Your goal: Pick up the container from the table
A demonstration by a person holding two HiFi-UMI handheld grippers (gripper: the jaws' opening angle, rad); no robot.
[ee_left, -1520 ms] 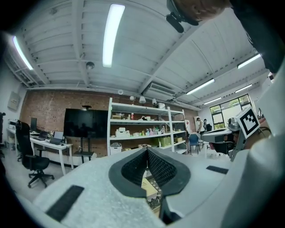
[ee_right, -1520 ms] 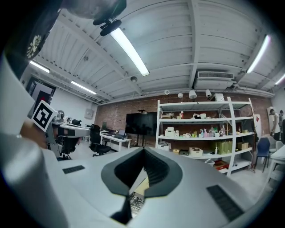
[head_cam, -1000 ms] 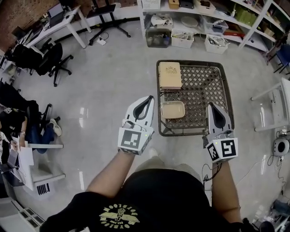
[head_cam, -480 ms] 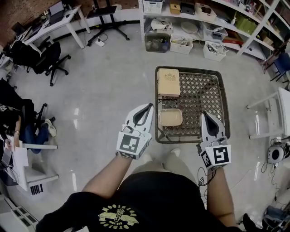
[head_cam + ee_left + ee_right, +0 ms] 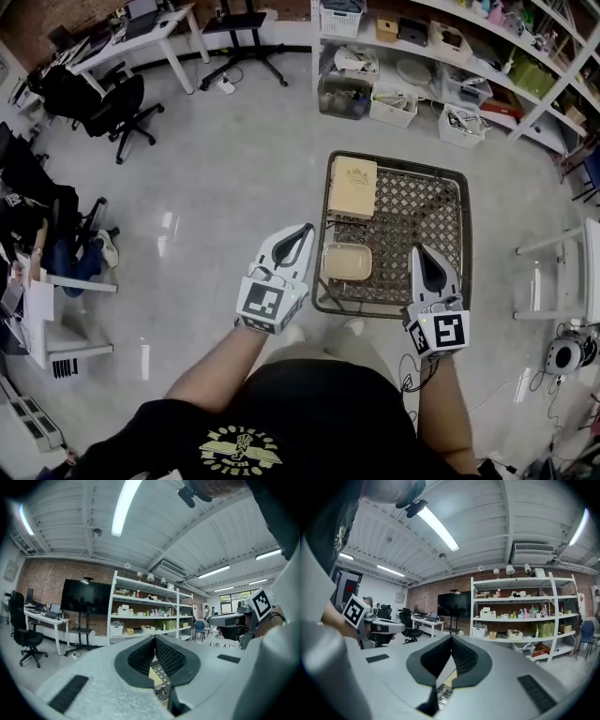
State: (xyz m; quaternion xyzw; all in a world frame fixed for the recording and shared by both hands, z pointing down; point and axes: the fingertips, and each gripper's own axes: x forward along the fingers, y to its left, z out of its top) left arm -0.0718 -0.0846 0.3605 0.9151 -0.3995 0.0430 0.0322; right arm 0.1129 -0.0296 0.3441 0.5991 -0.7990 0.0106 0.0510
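A workshop with a pale, shiny floor [image 5: 234,178], seen from above the person's head. All places are given from the small metal table [image 5: 417,202] with a lattice top, which stands at centre right.

Far to the table's left are a white desk [image 5: 141,33] and a black office chair [image 5: 117,108]. Beyond the table, white shelves [image 5: 450,56] hold bins and boxes.

The left gripper [image 5: 306,229] is just off the table's left edge, tip pointing toward the near left part of the top. Its jaws are together, with nothing between them.

On the table's near left part lies the container [image 5: 347,262], a shallow beige tray with rounded corners, just beside the left gripper's tip and apparently untouched. At the far left corner lies a tan box [image 5: 352,186], apart from the container.

The right gripper [image 5: 424,251] is over the table's near right part, well apart from the container. Its jaws also meet, holding nothing.

The step in hand looks like the approach; nothing is lifted yet. The next move likely calls for parting one gripper's jaws, lowering them over the container's rim or sides, then closing firmly before raising it level.
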